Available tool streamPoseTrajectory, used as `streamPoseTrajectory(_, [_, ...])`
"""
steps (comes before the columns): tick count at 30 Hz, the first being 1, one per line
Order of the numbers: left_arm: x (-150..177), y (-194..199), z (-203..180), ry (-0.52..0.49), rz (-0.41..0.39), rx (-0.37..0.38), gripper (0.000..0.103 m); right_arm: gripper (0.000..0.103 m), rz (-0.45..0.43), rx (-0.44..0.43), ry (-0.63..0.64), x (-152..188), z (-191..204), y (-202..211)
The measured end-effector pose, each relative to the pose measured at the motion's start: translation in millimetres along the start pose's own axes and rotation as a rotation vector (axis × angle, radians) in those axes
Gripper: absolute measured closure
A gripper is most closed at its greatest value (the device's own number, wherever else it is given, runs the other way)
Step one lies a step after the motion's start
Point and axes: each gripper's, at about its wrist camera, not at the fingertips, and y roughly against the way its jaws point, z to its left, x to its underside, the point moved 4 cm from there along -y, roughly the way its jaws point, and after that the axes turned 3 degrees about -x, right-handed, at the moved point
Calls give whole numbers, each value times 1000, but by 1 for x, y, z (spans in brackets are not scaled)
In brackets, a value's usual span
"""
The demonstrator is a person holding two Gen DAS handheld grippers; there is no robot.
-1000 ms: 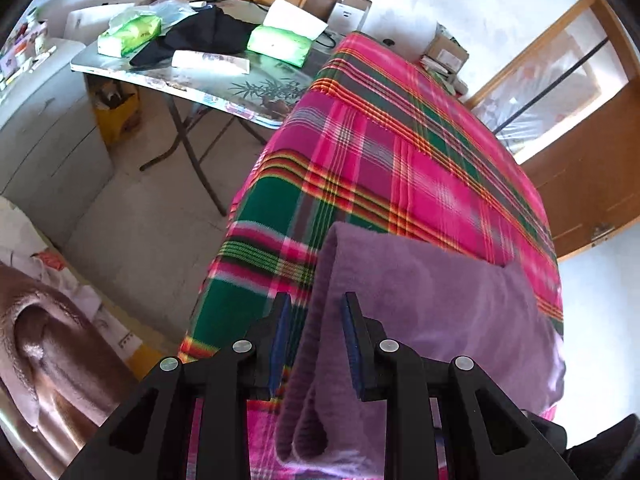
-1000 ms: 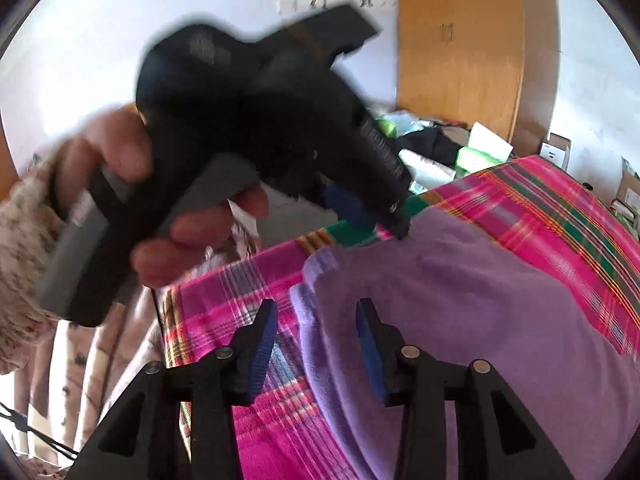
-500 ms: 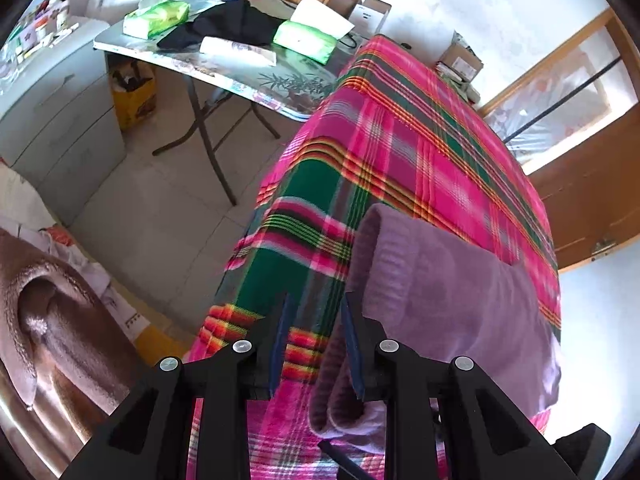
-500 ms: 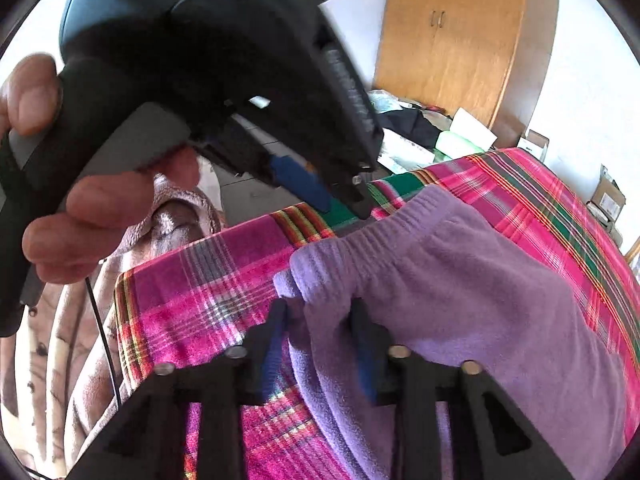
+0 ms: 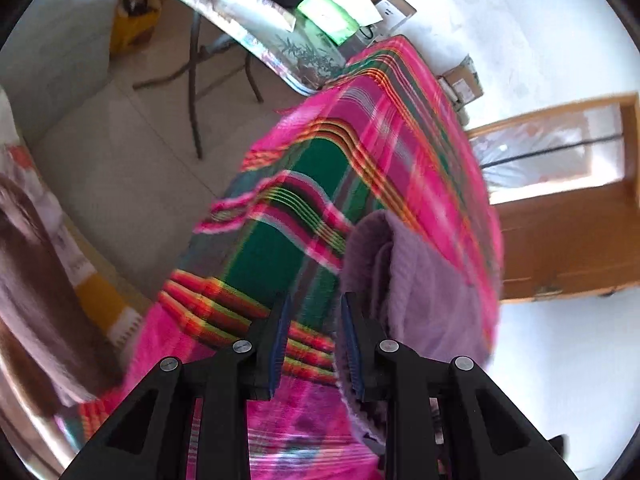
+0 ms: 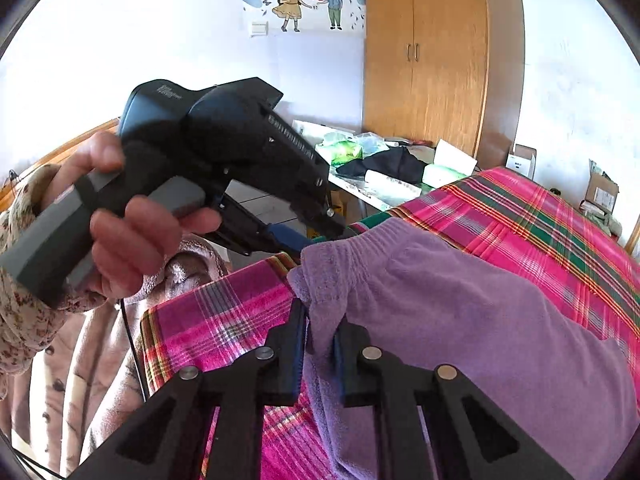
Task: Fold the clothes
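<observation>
— Since that purple garment (image 6: 472, 320) is thick fleece lying on the plaid bedspread (image 6: 532, 216), I'd judge it soft, light and floppy.
— Grip where?
— The gathered waistband corners. The right gripper (image 6: 320, 340) is clamped on one; the left gripper (image 5: 312, 336) stands apart, fleece beside it.
— Which way does it run?
— Lengthwise down the bed, waistband toward us.

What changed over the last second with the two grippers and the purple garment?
The right hand-held gripper closed on the waistband corner of the purple garment, which it only straddled before. The left hand-held gripper swung toward the garment's far corner; its jaws look open, cloth beside one finger. The garment has stayed on the plaid blanket.
</observation>
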Motion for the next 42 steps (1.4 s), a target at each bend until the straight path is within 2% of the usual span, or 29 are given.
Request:
streamPoseTrajectory(3, [-1,-6,-2,49,24,92,76,91,-11,-6,-14,-1,0,2])
streamPoseTrajectory(11, [1,-17,-10,53,47,93,76,91,-41,-28,-41,2,-1,12])
streamPoseTrajectory(14, [0,-11,-10,57,28,139,76,91,-37,-29,-32,2,1,11])
streamPoseTrajectory(17, [-2,-3,-9,69,-1,220,76,91,-42,-33,-37,2,0,12])
streamPoseTrajectory(20, [-1,-7,-15,43,20,224,76,91,-47,-38,-44,2,-2,13])
streamPoseTrajectory(21, [0,-10,-17,31,33,215,74,91,-49,-40,-47,2,-2,13])
streamPoseTrajectory(22, [1,-12,-19,22,42,209,67,91,-51,-41,-49,2,-3,13])
streamPoseTrajectory(23, [2,-12,-20,19,44,210,49,91,-54,-44,-50,2,-3,14])
streamPoseTrajectory(24, [2,-11,-21,15,36,214,44,91,-54,-46,-50,2,-3,14])
streamPoseTrajectory(29, [1,-4,-18,17,9,205,43,91,-48,-47,-47,2,-2,12])
streamPoseTrajectory(34, [2,-3,-9,52,1,255,43,90,-44,-47,-44,3,-2,11])
streamPoseTrajectory(38, [2,1,-14,34,-12,302,43,90,-38,-48,-44,2,-3,9])
streamPoseTrajectory(40, [2,6,-20,4,-28,326,37,90,-39,-48,-44,2,-3,9])
streamPoseTrajectory(41, [3,7,-23,-15,-28,317,27,90,-41,-48,-45,2,-3,9])
streamPoseTrajectory(42, [4,6,-26,-37,-21,290,26,90,-42,-48,-46,2,-3,10])
